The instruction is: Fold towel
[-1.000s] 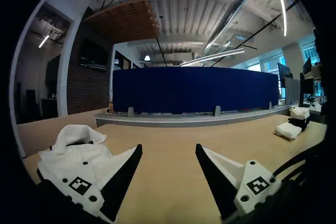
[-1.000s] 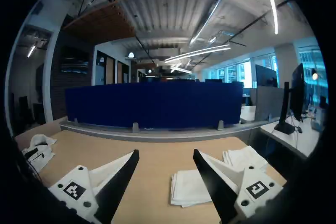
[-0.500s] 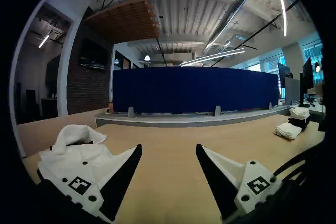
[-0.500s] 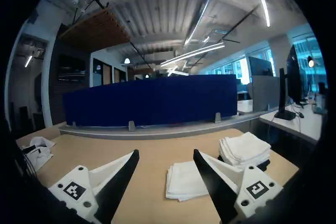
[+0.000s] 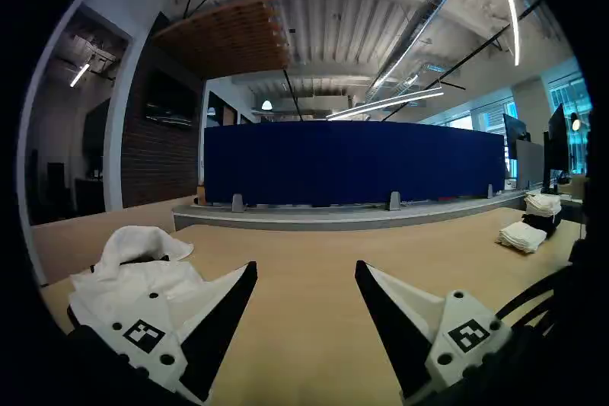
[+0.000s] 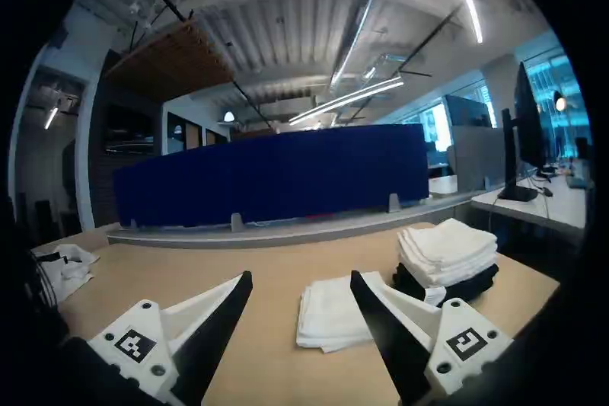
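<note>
In the left gripper view, a rumpled pile of white towels (image 5: 145,265) with some black cloth lies on the wooden table (image 5: 304,261) at the left, just behind my left gripper's left finger. My left gripper (image 5: 304,292) is open and holds nothing. In the right gripper view, a folded white towel (image 6: 331,314) lies flat on the table (image 6: 251,261), close in front of my right gripper (image 6: 301,295), which is open and holds nothing. A stack of folded white towels (image 6: 445,250) on folded black cloth sits to its right. The rumpled pile (image 6: 65,269) shows at the far left.
A blue divider panel (image 5: 350,162) on a grey rail runs along the table's far edge. The folded towel (image 5: 524,236) and the stack (image 5: 542,208) lie at the table's right end. Monitors (image 6: 525,139) stand on a neighbouring desk to the right.
My right gripper has dropped lower and turned slightly, so the folded towels and the stack now appear nearer and higher. The left gripper has stayed still.
</note>
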